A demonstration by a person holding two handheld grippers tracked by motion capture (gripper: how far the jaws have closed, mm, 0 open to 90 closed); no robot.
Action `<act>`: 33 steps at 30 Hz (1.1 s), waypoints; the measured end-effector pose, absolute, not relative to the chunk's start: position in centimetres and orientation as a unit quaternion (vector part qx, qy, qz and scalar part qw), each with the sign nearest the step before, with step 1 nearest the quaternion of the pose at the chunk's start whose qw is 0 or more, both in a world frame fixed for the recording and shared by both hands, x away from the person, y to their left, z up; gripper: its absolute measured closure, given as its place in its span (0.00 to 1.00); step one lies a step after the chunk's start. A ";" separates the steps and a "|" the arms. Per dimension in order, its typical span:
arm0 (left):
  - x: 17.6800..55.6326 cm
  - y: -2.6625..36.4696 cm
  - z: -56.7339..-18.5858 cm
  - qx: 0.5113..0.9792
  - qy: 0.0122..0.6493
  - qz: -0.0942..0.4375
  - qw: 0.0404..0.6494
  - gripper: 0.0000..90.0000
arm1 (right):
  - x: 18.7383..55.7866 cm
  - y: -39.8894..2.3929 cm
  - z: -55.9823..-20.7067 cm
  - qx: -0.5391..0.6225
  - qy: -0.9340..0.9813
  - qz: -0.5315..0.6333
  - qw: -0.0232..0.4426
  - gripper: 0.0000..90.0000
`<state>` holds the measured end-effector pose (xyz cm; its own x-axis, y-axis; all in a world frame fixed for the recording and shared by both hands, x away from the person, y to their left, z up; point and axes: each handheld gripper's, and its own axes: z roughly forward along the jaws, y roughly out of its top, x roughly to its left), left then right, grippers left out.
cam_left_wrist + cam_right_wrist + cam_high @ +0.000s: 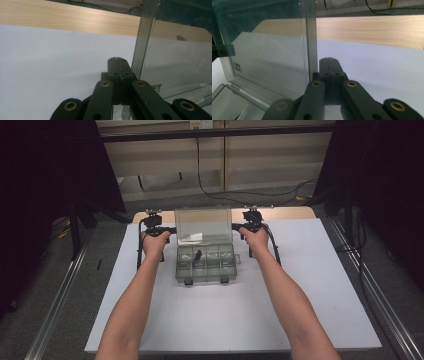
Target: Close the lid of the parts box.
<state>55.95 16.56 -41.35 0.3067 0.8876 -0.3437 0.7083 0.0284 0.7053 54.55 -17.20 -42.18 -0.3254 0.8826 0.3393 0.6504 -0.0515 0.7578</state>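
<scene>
Lid (204,224) of the clear box (206,262) stands upright between the left tongs (170,229) and right tongs (236,226), both clenched on nothing, each just beside a lid edge. Push evenly from both sides, or it twists. One compartment holds a small dark part (197,254); other contents too blurred to tell.

box (205,264) contents: too small | lid label (156,88): cut off, unreadable

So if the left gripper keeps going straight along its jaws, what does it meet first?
Probably nothing soon. The left gripper, jaws shut, points past the left edge of the open lid over bare white table toward the wooden strip. It may graze the lid; depth is unclear.
</scene>
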 end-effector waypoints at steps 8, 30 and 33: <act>54.6 16.3 -40.2 0.708 0.557 0.132 0.414 1.00 | 53.3 -17.2 -41.3 0.544 0.689 0.455 0.148 1.00; 52.2 15.8 -39.4 0.721 0.542 0.170 0.397 1.00 | 50.7 -16.5 -40.3 0.512 0.719 0.428 0.195 1.00; 52.0 15.8 -39.3 0.723 0.541 0.171 0.395 1.00 | 50.4 -16.4 -40.3 0.511 0.719 0.427 0.200 1.00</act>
